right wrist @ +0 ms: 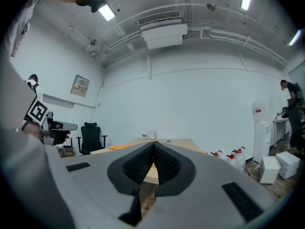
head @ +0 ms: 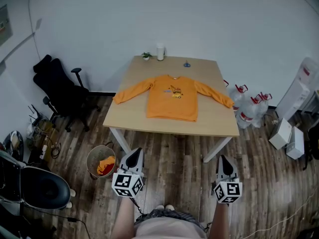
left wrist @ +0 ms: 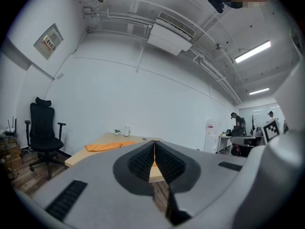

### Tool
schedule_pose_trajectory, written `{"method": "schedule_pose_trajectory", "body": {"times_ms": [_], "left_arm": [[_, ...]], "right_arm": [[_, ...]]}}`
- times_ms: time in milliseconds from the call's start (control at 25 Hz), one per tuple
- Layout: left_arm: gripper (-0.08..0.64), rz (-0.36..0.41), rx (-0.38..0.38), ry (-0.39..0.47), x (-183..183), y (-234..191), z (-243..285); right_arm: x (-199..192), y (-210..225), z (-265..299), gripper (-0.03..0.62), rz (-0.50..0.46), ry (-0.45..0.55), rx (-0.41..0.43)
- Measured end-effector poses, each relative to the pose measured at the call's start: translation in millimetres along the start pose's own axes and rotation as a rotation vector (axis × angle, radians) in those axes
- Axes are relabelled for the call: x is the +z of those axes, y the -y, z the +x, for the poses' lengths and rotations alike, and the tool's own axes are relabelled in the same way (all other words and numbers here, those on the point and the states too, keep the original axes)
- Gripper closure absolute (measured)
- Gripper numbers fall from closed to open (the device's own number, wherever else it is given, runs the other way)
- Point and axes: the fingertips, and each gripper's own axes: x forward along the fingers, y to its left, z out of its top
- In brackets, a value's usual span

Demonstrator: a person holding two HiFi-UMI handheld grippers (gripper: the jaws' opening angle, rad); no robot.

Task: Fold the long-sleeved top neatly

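Observation:
An orange long-sleeved top point(head: 171, 97) lies flat on the wooden table point(head: 134, 121), front up, with both sleeves spread out to the sides. My left gripper point(head: 134, 156) and right gripper point(head: 224, 161) are held level over the floor, well short of the table's near edge. Both are shut with nothing between the jaws. In the left gripper view the top point(left wrist: 107, 146) shows as an orange strip on the table, beyond the shut left gripper point(left wrist: 154, 148). The right gripper point(right wrist: 153, 149) points at the same table.
A black office chair point(head: 62, 89) stands left of the table. A bin with orange cloth point(head: 101, 162) sits by the table's near-left leg. Water bottles point(head: 249, 108) and white boxes point(head: 288, 138) stand at the right. A small plant point(head: 146, 56) and white cup point(head: 160, 52) sit at the table's far edge.

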Motion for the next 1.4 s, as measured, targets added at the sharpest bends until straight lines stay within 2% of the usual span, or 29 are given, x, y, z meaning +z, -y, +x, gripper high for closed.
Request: {"method": "schedule_pose_trajectory", "body": {"times_ms": [80,160,200,240,480,600,760,1040,1400], "left_arm": [[0.543,-0.005,-0.012,-0.001,0,2,0],[0.472,-0.007,-0.029,0.000,0,3,-1],[0.440,-0.008,-0.038,0.001,1,3,-1],[0.403,-0.010,-0.047,0.004,1,4,-2],[0.181,-0.031,-0.116,0.086,11,6,-11],[0.110,-0.036,-0.119,0.112,13,0,-17],[0.075,-0.038,-0.101,0.108,11,-11,-20],[0.072,-0.037,-0.092,0.107,2,-22,-19],[0.072,-0.029,-0.075,0.073,-2,-36,2]], "right_arm": [[0,0,-1,0.588,0.016,0.005,0.000],[2,-2,-1,0.566,0.033,0.015,0.012],[3,-5,-1,0.526,0.042,0.022,0.026],[6,-8,-1,0.431,0.052,0.033,0.040],[22,-15,-5,0.110,0.084,0.134,0.058],[20,-17,-4,0.038,0.106,0.128,0.053],[15,-23,-3,0.017,0.138,0.114,0.059],[8,-39,1,0.017,0.115,0.107,0.067],[4,-34,27,0.025,0.136,0.100,0.061]]}}
